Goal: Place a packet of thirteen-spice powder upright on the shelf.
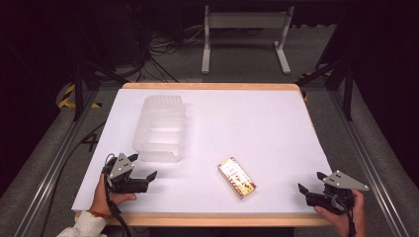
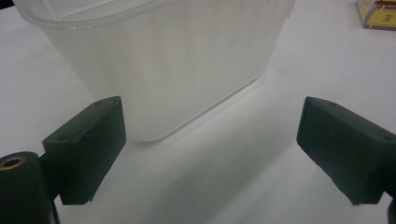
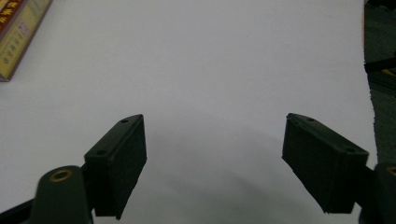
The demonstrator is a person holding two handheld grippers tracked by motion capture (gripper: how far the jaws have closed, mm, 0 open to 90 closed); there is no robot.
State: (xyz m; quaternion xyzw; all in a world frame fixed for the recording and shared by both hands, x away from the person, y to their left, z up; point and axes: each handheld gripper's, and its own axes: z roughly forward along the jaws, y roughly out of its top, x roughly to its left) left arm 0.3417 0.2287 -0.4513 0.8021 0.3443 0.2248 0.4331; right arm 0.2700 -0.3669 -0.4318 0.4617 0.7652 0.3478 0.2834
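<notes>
From the high view, the table [image 1: 276, 128] carried two things: one clear plastic tub [image 1: 160, 129] on the left half and one flat yellow-and-red box [image 1: 236, 177] lying near the front, towards the middle. There were two grippers, one in each hand. The left gripper [image 1: 144, 169] sat at the front left corner, just in front of the tub's near end, its jaws spread and nothing between them. The right gripper [image 1: 310, 182] rested at the front right edge, well apart from the box, jaws also spread and touching nothing.

In the left gripper view, the left gripper [image 2: 210, 149] had its two black jaws standing wide apart over bare white surface. The tub [image 2: 159, 65] stood upright just ahead of them, untouched, and a corner of the box [image 2: 379, 15] showed at the top right.

In the right gripper view, the right gripper [image 3: 214, 158] likewise had its jaws well apart, with only the white surface between them. One end of the box [image 3: 18, 32] lay at the top left, clear of the jaws.
</notes>
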